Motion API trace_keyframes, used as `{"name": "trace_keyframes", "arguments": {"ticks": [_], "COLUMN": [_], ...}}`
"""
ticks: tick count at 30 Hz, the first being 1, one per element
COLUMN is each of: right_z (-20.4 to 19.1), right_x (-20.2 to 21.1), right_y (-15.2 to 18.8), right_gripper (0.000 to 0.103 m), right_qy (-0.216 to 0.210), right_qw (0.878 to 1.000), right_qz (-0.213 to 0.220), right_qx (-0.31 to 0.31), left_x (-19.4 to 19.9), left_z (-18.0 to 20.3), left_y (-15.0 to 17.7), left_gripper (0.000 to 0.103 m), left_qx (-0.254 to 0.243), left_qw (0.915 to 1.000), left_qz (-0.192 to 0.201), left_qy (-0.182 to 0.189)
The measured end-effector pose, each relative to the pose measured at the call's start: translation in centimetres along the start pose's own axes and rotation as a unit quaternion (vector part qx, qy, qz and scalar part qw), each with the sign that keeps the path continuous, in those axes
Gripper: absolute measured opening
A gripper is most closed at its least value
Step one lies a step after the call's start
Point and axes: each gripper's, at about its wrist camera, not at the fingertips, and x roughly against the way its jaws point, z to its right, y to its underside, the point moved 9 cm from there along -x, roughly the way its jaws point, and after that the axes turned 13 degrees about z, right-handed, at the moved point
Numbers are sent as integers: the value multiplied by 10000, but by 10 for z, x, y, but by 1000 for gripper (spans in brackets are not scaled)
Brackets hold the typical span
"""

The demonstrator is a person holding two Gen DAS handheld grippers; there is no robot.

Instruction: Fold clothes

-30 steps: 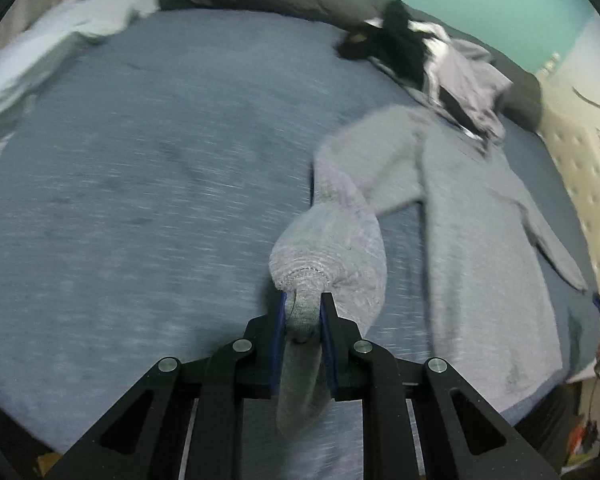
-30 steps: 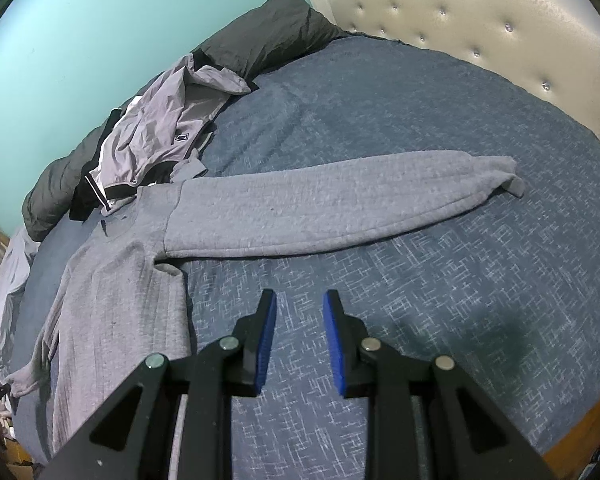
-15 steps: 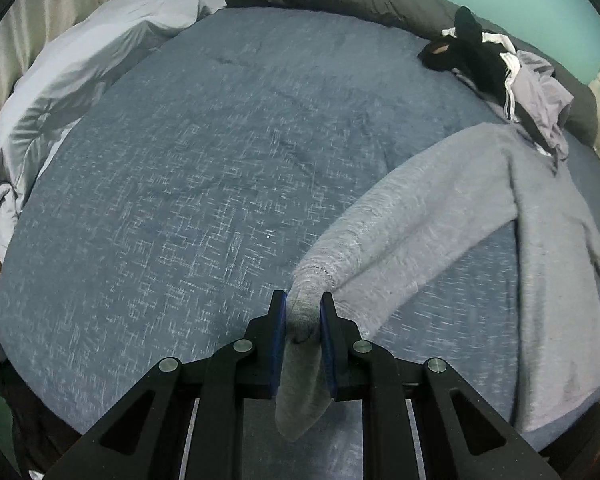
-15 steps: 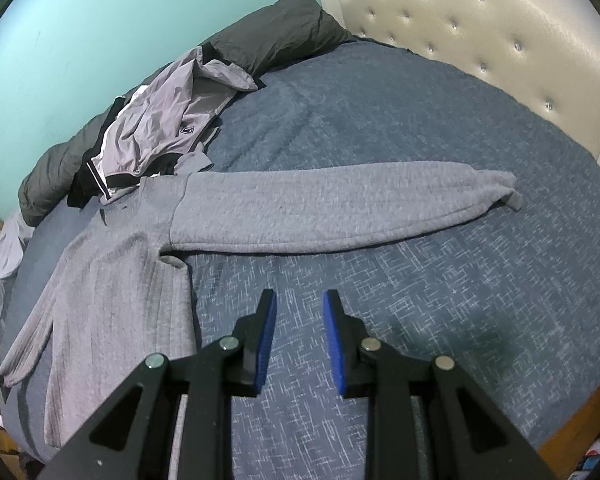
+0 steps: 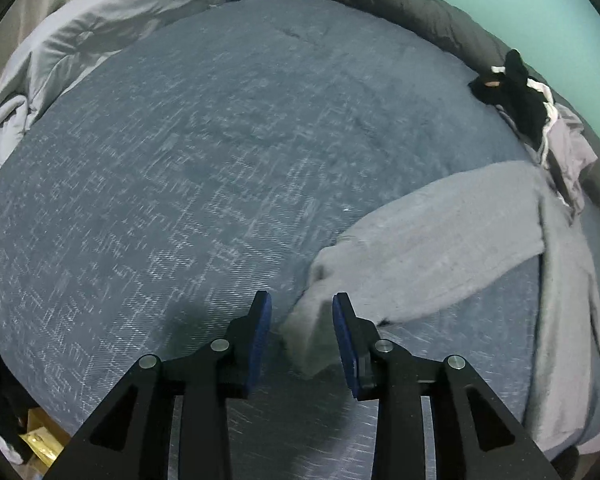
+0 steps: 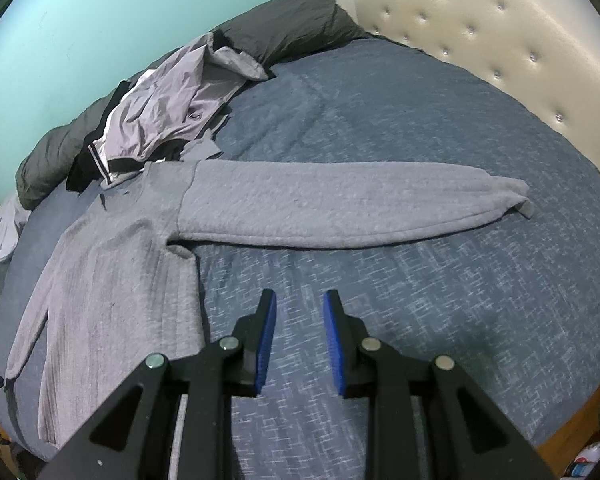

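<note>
A grey sweatshirt (image 6: pixel 116 276) lies flat on the blue bed cover (image 6: pixel 440 300). In the right wrist view one sleeve (image 6: pixel 340 212) stretches out to the right, its cuff near the headboard side. In the left wrist view the other sleeve (image 5: pixel 432 248) runs from the body down to its cuff (image 5: pixel 312 336), which lies between the jaws of my left gripper (image 5: pixel 302 312). Those jaws are opening and the pads stand clear of the cuff. My right gripper (image 6: pixel 300 312) hovers open over bare cover below the spread sleeve, with nothing between its fingers.
A pile of lilac and black clothes (image 6: pixel 168 112) lies by the sweatshirt's collar, against a dark grey duvet roll (image 6: pixel 284 24). A cream tufted headboard (image 6: pixel 500 40) stands at the right. A pale grey quilt (image 5: pixel 80 52) is bunched at the bed's far left edge.
My left gripper carried the sleeve cuff outward and down to the cover, drawing the sleeve straight, then its jaws parted and let the cuff go. The right gripper drifted slightly and stayed open.
</note>
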Motion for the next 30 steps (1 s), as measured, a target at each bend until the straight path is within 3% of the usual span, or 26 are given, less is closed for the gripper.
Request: {"name": "trace_keyframes", "arguments": {"ticks": [4, 9, 12, 16, 19, 24, 30], "right_z": [-15, -29, -34, -38, -36, -30, -24], "right_x": [0, -1, 0, 1, 3, 6, 3], "right_y": [-1, -4, -4, -3, -3, -5, -1], "right_gripper": [24, 24, 24, 24, 24, 24, 24], "right_qy": [-60, -157, -207, -218, -225, -184, -142], "right_qw": [9997, 9993, 9991, 9986, 9989, 9991, 9997], "right_qz": [-4, 20, 26, 27, 39, 69, 22], "right_qx": [250, 337, 382, 472, 421, 376, 216], "left_x": [-1, -8, -11, -19, -20, -1, 3], "left_z": [-6, 12, 33, 73, 86, 71, 28], "left_y": [0, 11, 22, 50, 59, 34, 13], "left_gripper": [35, 34, 27, 27, 27, 27, 27], "left_qx": [216, -20, -341, -1114, -1301, -564, 266], "left_qw": [9997, 9996, 9984, 9913, 9885, 9947, 9977], "left_qz": [85, -75, -183, -374, -403, 45, 397], "left_qy": [29, 257, 413, 592, 663, 860, 491]}}
